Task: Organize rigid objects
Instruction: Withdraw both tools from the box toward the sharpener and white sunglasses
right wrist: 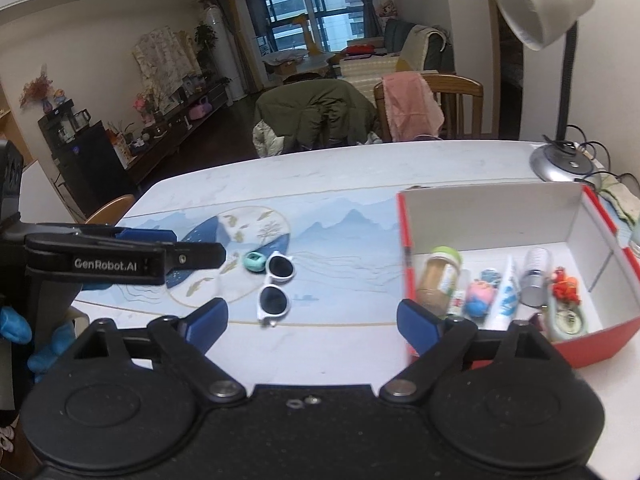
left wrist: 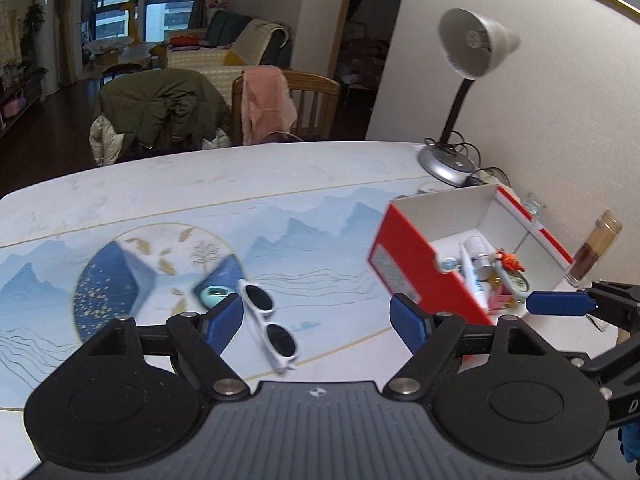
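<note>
Starting at our left, the left hand-held gripper hangs open and empty above the bench. Just beyond its left finger sits a small teal object, rounded and hard-looking; we judge it light and likely to roll or squirt out of a pinch. Between the fingers, nearer the left one, lie the white sunglasses. We expect them to be light, stiff plastic with slick lenses and thin arms that could flex, so we would take them across the bridge between the two lenses. In this view their long axis runs away from the gripper, tilting left at the far end; whether the arms are folded we cannot tell.

The right hand-held gripper is also spread wide and holds nothing. The sunglasses sit ahead of it, closer to its left finger, long axis roughly fore-and-aft. Beyond its right finger stands the red box, open-topped, already holding a jar, a tube and other small items.
</note>
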A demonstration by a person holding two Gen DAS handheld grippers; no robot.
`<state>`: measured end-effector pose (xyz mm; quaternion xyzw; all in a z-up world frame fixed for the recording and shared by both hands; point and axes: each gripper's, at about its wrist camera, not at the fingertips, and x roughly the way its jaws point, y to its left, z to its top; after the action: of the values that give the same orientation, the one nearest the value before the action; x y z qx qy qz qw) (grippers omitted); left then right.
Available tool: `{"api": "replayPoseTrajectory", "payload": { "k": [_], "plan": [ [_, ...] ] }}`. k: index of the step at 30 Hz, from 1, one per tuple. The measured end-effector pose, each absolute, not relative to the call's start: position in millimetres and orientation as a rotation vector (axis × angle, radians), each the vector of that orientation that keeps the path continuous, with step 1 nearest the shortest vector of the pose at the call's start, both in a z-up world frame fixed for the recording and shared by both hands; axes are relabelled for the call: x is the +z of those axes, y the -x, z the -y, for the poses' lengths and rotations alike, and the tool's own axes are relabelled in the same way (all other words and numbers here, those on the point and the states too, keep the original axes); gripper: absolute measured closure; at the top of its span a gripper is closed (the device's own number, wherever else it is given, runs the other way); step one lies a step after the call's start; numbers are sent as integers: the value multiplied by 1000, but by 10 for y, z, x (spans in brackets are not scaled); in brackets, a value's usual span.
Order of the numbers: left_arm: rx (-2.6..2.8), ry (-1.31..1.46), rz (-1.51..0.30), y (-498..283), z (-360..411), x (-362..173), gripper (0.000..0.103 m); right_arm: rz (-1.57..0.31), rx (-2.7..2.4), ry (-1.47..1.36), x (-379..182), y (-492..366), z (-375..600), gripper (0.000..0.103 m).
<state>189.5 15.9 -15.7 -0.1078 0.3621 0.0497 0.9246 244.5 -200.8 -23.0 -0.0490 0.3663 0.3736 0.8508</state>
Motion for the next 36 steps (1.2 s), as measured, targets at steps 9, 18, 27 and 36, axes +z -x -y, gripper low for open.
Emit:
{"api": "replayPoseTrajectory", "payload": {
  "k": [9,18,27,36],
  "plan": [
    [147,228,-759,-1925,-609,-379,0,-792,790,150,-417,-2440,1501,4],
    [198,266,-761,-2103,-987,-736,0,-879,761,195,-784,-2567,1067,4],
    [219,282,-816,-2418,-1220,-1217,0,-953,706,205,-1167,-2794,786,7],
    [203,251,-846,-2693,-1320,-1536,0,-1025,727,279,-1462,-2936,540,11]
  ]
}}
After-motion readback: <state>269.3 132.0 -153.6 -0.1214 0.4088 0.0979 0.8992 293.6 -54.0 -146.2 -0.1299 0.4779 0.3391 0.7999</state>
